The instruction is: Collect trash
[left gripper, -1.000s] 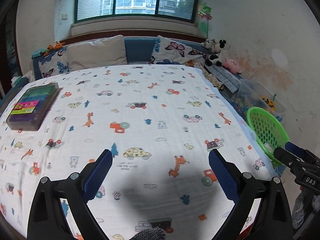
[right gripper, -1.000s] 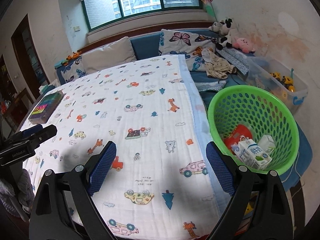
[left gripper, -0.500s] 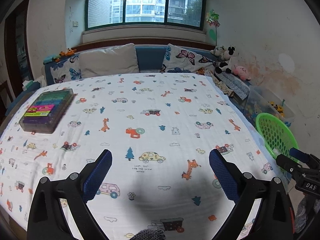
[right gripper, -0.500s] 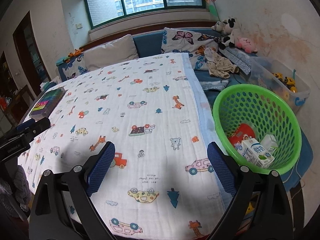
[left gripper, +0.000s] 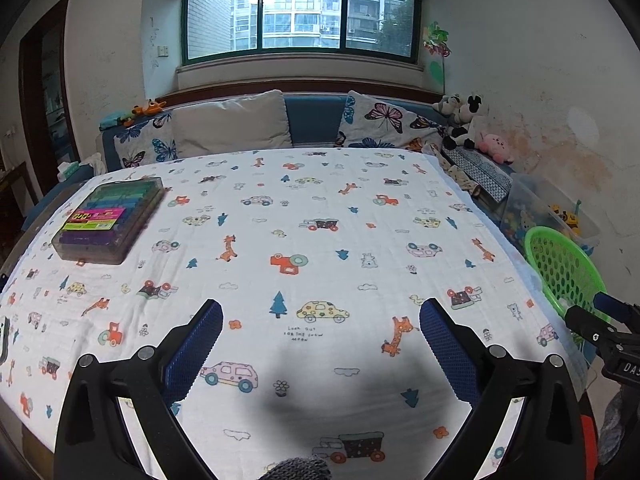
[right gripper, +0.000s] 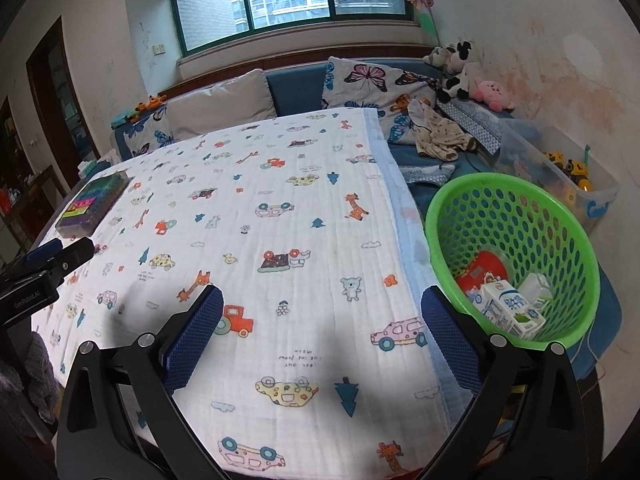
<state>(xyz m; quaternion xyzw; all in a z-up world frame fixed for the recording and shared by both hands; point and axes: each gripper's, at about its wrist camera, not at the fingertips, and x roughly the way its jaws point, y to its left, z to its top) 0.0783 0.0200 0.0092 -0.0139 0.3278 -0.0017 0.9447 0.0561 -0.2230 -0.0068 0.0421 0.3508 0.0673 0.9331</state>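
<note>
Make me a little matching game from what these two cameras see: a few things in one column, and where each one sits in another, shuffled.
Things:
1. milk carton
2. marker case
3. pink plush toy
4. green basket

Places:
A. on the printed cloth, far left part
B. beside the table's right edge
C. inside the basket
D. by the wall, at the sofa's right end

Pairs: 1-C, 2-A, 3-D, 4-B

Home living room, cushioned sofa (left gripper: pixel 312 128), plush toys (left gripper: pixel 464 124), window (left gripper: pixel 300 16)

Marker case (left gripper: pixel 108 220) on printed sheet (left gripper: pixel 320 248).
</note>
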